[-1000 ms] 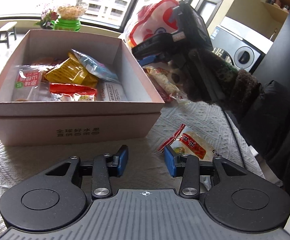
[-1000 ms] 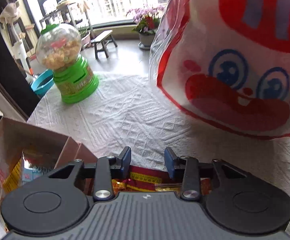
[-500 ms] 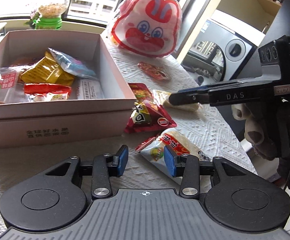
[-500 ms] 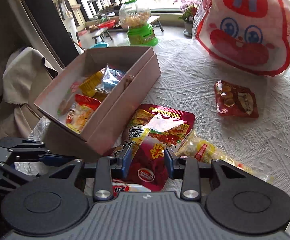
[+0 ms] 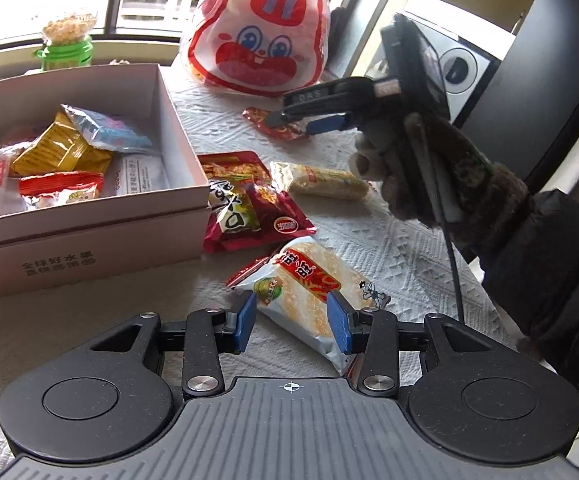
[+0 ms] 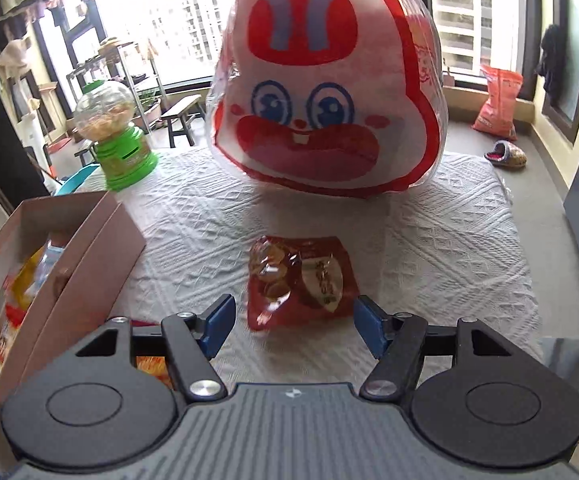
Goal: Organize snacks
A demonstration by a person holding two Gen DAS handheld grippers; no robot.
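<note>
White-clothed table (image 6: pixel 449 240) carries scattered snacks; left tongs (image 5: pixel 291 322) gape around a rice-cracker packet (image 5: pixel 309 292); right tongs (image 6: pixel 293 326) gape before a red packet (image 6: pixel 301 280).

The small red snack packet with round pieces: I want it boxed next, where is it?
The small red snack packet lies on the white tablecloth, just ahead of the open right gripper, in front of the rabbit-face bag.

1. Your left wrist camera sits low, close over the white quilted tablecloth (image 5: pixel 401 248), facing the pink cardboard box (image 5: pixel 89 236) at 10 o'clock.
2. Your right wrist camera faces the red-and-white rabbit-face bag (image 6: pixel 329 92) at 12 o'clock; both views share it.
</note>
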